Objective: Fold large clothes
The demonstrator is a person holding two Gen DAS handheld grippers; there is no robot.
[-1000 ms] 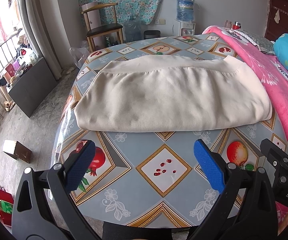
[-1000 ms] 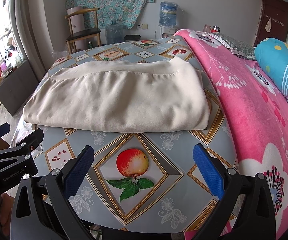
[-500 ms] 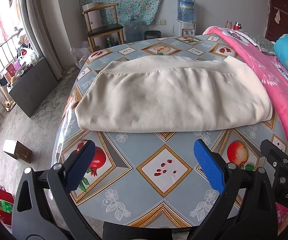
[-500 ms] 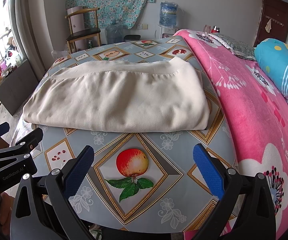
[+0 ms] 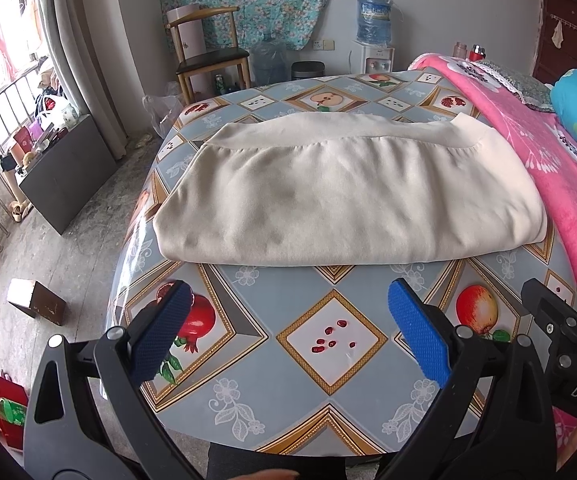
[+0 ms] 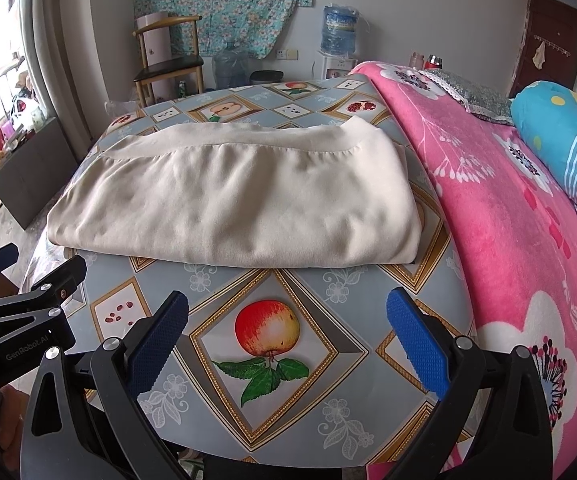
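Observation:
A cream garment (image 5: 348, 196) lies folded into a wide rectangle on the fruit-patterned tablecloth (image 5: 328, 344), its ribbed hem along the far edge. The same garment (image 6: 240, 204) fills the middle of the right wrist view. My left gripper (image 5: 288, 320) hovers open over the near part of the table, short of the garment's near fold, with nothing between its blue pads (image 5: 416, 340). My right gripper (image 6: 288, 328) is open too, above the apple print (image 6: 268, 326), to the right of the left one. Each gripper's body shows at the edge of the other's view.
A pink flowered blanket (image 6: 508, 200) and a blue pillow (image 6: 548, 128) lie along the table's right side. Behind stand a wooden chair (image 5: 208, 56), a water dispenser (image 5: 374, 40) and a bin. A small box (image 5: 36, 304) sits on the floor at left.

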